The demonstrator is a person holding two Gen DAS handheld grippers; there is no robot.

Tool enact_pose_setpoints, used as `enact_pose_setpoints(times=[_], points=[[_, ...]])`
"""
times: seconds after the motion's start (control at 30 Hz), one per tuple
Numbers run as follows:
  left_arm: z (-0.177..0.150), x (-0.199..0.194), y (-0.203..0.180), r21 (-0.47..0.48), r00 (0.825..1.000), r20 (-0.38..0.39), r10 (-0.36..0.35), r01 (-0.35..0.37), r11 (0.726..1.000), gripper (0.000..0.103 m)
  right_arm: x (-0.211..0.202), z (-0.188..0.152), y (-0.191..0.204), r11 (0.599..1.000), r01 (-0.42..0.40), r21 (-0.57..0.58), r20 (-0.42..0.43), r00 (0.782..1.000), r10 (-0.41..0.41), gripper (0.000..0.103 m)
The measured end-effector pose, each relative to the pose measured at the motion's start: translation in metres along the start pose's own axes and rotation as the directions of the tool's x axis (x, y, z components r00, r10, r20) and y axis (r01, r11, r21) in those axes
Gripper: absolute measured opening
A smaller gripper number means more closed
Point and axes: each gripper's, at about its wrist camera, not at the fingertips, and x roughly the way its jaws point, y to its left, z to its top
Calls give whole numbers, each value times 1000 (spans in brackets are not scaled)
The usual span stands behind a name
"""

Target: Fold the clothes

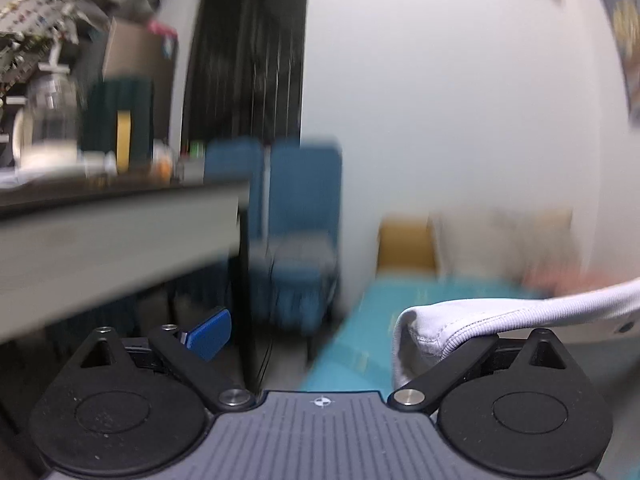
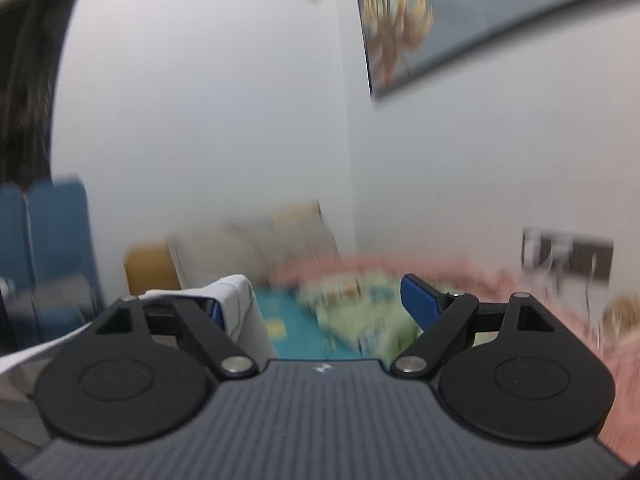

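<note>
A white garment with a ribbed hem hangs over the right finger of my left gripper, whose jaws stand wide apart; its blue left fingertip is bare. The same white garment drapes over the left finger of my right gripper, also wide open, with its blue right fingertip bare. Both grippers are raised above a bed with a teal sheet. The views are blurred by motion.
A grey table with clutter stands at the left, blue chairs behind it. Pillows, a pink blanket and a green patterned cloth lie on the bed. White walls and a picture are ahead.
</note>
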Motion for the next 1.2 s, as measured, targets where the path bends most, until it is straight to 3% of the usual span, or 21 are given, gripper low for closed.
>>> enact_pose_setpoints(times=[0.1,0.2,0.3,0.43,0.53,0.67,0.8,0.93,1.2], points=[[67,-29,6,-24,990,138,-11,14,1000,102,-23,64,-5,1000,-28,10,112,993,27,85],[135,-59,12,-46,962,273,-18,31,998,102,-56,125,-13,999,-44,25,200,979,38,85],[185,-100,26,-63,945,323,-62,86,994,102,-93,178,-25,998,-51,26,266,963,43,85],[252,-155,44,-82,915,387,-117,161,984,102,-152,230,-32,999,-16,-45,376,926,32,85],[271,-202,51,-54,897,422,-129,166,985,102,-192,257,-44,997,-19,-77,417,908,49,86],[293,-238,58,-43,892,419,-168,205,978,102,-209,280,-57,996,-44,-81,372,925,71,87],[280,-203,49,-39,921,338,-193,219,975,102,-183,274,-62,995,-82,-57,253,963,94,87],[239,-127,33,-16,951,246,-186,195,981,102,-128,242,-52,991,-99,-86,127,986,109,87],[151,76,-21,29,988,51,-148,146,989,102,43,144,-9,982,-139,-130,-99,987,127,86]])
